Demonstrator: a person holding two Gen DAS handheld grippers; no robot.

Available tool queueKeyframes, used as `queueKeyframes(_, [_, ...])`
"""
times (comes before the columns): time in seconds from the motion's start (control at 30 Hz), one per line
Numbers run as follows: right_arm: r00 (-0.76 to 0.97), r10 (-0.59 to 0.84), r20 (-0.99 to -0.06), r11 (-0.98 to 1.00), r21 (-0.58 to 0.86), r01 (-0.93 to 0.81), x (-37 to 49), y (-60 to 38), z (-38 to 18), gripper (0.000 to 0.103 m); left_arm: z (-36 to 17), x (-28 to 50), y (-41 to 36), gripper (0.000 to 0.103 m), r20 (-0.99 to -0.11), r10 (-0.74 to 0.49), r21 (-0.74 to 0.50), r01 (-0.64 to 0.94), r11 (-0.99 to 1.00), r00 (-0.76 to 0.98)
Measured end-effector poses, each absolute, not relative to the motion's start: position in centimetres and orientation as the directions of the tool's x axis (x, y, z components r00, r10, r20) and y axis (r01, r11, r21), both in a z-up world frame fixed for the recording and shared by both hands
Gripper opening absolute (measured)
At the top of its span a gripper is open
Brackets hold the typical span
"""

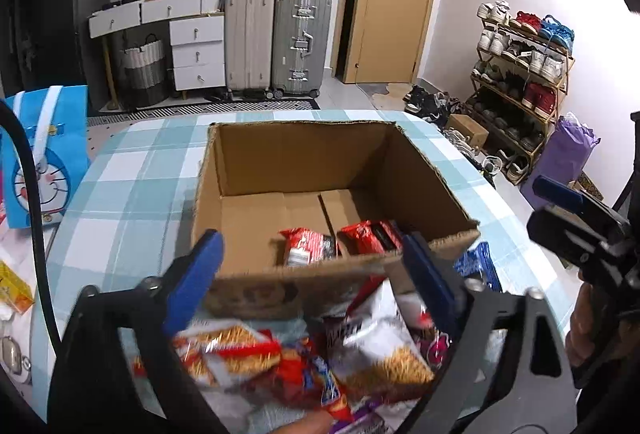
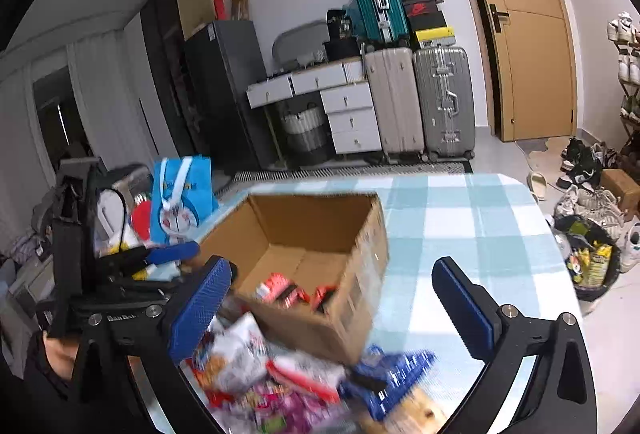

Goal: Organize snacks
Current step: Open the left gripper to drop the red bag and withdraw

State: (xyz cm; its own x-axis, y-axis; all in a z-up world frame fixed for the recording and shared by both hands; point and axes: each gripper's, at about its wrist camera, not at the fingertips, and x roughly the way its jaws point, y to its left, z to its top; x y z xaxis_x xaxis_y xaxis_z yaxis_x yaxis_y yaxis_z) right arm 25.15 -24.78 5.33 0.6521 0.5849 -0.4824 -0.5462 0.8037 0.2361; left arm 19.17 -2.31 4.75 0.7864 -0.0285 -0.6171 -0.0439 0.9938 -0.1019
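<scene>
The left claw [image 1: 312,274] is spread wide with nothing between its blue pads, hovering over the near edge of the cardboard box [image 1: 320,170]. The right claw [image 2: 332,298] is spread just as wide and empty too, set over the corner of that box and the loose pile beside it.

Directly below both claws lies the heap of snack packets [image 1: 304,362] on the checked table [image 1: 132,186], touching the box's near wall. These look like light, air-puffed foil and plastic bags — soft, crinkly and slippery, with brittle contents that would likely crush under a hard squeeze. The best hold is probably the flat crimped seam at a packet's end, or a gentle pinch across the narrow middle of a small one. A blue packet [image 2: 396,374] sits at the box's right corner, a little apart from the rest, so it seems the easiest to pick out.

Inside the box, two red packets [image 1: 344,238] already rest on the bottom near the front wall — the rest of the floor is bare.
</scene>
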Motion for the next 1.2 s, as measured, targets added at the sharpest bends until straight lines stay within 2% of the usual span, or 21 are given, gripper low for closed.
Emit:
queueKeyframes(0.43, [0.648, 0.567, -0.508, 0.815, 0.234, -0.53, 19.9, -28.1, 3.6, 0.103, 4.6, 10.5, -1.8, 0.102, -0.583, -0.016, -0.105, -0.057, 0.993, 0.813])
queueKeyframes(0.6, [0.641, 0.561, -0.524, 0.818, 0.233, -0.526, 19.4, -28.4, 2.7, 0.103, 3.4, 8.1, -0.9, 0.102, -0.597, 0.002, -0.099, -0.076, 0.992, 0.802])
queueKeyframes(0.9, [0.61, 0.537, -0.582, 0.821, 0.196, -0.536, 19.8, -28.1, 1.8, 0.103, 1.9, 7.7, 0.2, 0.102, -0.617, 0.007, -0.094, -0.082, 0.992, 0.787])
queueKeyframes(1.2, [0.605, 0.491, -0.627, 0.854, 0.207, -0.478, 21.4, -28.8, 0.6, 0.103, 0.2, 9.2, 2.4, 0.102, -0.66, 0.008, -0.155, -0.147, 0.977, 0.751])
